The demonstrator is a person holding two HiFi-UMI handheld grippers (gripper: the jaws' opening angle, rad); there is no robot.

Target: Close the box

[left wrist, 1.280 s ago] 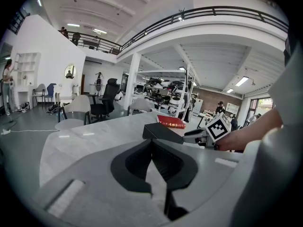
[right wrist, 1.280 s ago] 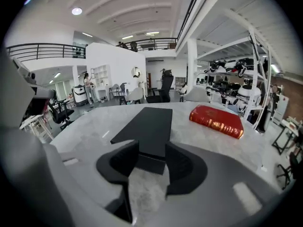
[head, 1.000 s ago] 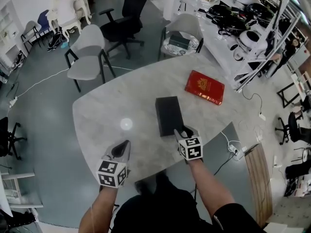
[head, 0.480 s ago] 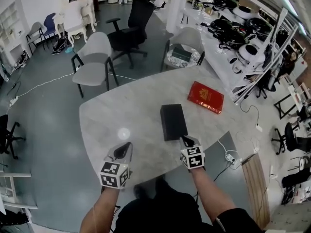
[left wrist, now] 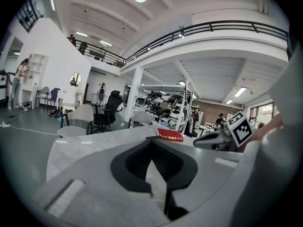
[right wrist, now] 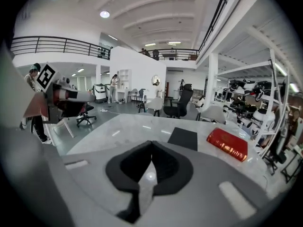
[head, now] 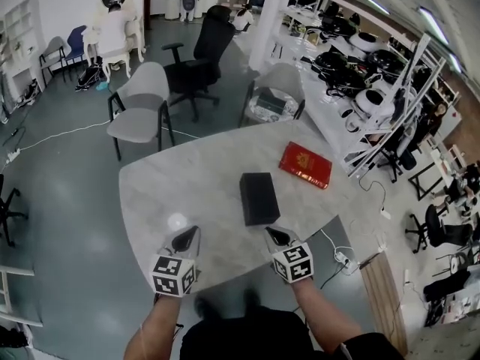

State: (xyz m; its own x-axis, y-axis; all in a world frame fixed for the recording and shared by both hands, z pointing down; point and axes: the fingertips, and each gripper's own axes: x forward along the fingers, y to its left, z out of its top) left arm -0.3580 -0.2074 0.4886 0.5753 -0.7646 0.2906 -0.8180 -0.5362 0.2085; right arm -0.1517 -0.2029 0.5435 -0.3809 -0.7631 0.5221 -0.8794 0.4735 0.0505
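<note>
The black box lies flat and closed on the pale marble table; in the right gripper view the box sits just beyond my jaws. My right gripper hovers near the table's front edge, a little short of the box. Its jaws have just been closing and stand shut with nothing between them. My left gripper hangs to the left at the same edge, well clear of the box, shut and empty. Each gripper shows in the other's view: right gripper, left gripper.
A red book lies on the table right of and beyond the box. Grey chairs and a black office chair stand past the far edge. A power strip with cable lies on the floor at the right.
Both grippers have drawn back from the box and risen. The right gripper, whose open jaws stood at the box's near end, is now shut and off it. The box has not moved.
</note>
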